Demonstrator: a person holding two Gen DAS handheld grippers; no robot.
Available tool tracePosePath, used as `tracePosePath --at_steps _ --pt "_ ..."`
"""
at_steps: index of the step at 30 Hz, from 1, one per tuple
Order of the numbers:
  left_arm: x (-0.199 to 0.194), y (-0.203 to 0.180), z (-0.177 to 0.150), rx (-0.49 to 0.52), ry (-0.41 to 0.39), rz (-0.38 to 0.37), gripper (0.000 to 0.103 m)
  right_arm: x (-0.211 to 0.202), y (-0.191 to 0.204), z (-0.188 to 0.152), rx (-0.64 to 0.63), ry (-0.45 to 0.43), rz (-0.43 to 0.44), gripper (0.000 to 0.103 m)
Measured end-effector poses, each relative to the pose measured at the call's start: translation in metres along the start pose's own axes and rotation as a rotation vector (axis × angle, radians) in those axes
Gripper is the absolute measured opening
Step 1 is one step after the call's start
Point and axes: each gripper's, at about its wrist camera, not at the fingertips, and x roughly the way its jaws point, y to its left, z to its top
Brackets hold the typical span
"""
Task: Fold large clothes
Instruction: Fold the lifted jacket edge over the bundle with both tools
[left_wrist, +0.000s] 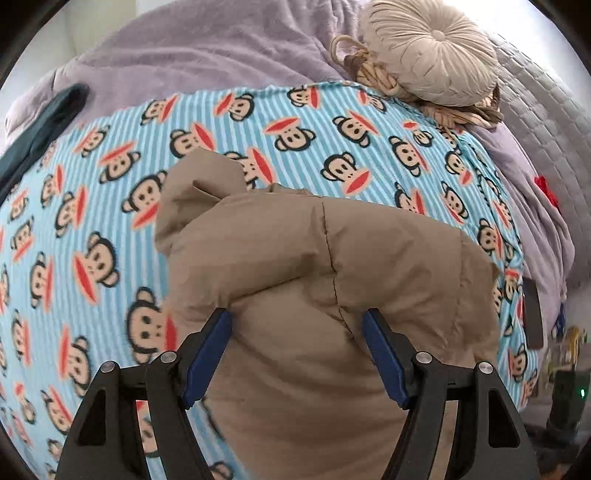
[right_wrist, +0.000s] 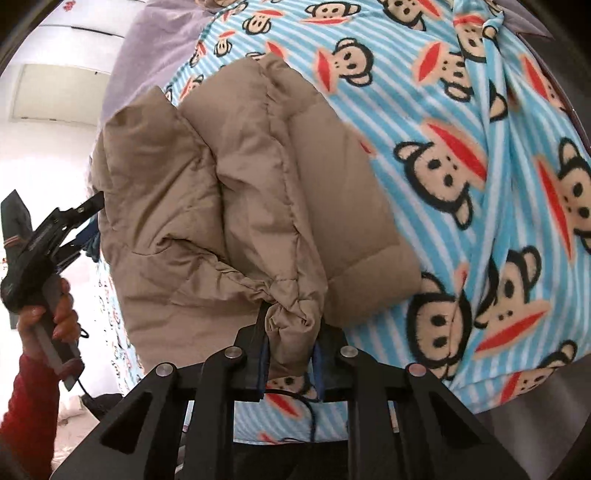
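Note:
A tan puffer jacket (left_wrist: 295, 251) lies bunched on a blue striped monkey-print blanket (left_wrist: 295, 129). In the left wrist view a thick fold of it fills the wide gap of my left gripper (left_wrist: 295, 317), and both blue pads (left_wrist: 210, 343) press into the padding. The right wrist view shows the jacket (right_wrist: 221, 192) folded over itself. My right gripper (right_wrist: 291, 343) is shut on a gathered cuff-like end (right_wrist: 291, 325) at its near edge. At that view's left, a hand in a red sleeve (right_wrist: 48, 314) holds the left gripper (right_wrist: 90, 210) against the jacket's far side.
A purple bedspread (left_wrist: 203, 48) lies beyond the blanket. On it sit a round pleated beige cushion (left_wrist: 432, 59) and a woven rope item (left_wrist: 369, 74). A dark teal garment (left_wrist: 44, 122) lies at the far left, a dark flat object (left_wrist: 533, 314) at the blanket's right edge.

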Motion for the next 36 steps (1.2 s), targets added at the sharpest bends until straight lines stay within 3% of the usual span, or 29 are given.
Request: tracePosePath --at_steps 4,10,13,16,20,23,29,36 --pt "0.022 -0.042 0.009 0.086 -0.006 0.032 0.074 0.004 -0.004 -0.001 0.001 -0.011 -0.052 0.02" --pt "0.056 -0.101 0.019 0.226 0.012 0.064 0.074 0.013 -0.04 0.008 0.103 -0.005 -0.065 0.022" --pt "0.061 -0.104 0.018 0.226 0.015 0.092 0.074 0.011 -0.047 0.013 0.131 0.023 -0.055 0.023" --pt "0.063 -0.1 0.017 0.217 0.021 0.091 0.074 -0.009 -0.042 0.018 0.108 -0.001 -0.08 0.027" --pt "0.065 -0.097 0.017 0.207 0.023 0.086 0.074 -0.05 -0.027 0.031 0.026 -0.128 -0.124 0.028" --pt "0.065 -0.097 0.017 0.202 0.02 0.095 0.074 -0.062 -0.005 0.051 -0.055 -0.16 -0.085 0.028" --pt "0.061 -0.095 0.016 0.19 0.034 0.107 0.075 -0.012 0.032 0.071 -0.191 -0.063 -0.096 0.027" --pt "0.047 -0.089 0.014 0.16 0.054 0.142 0.077 0.02 0.03 0.079 -0.187 0.006 -0.104 0.028"
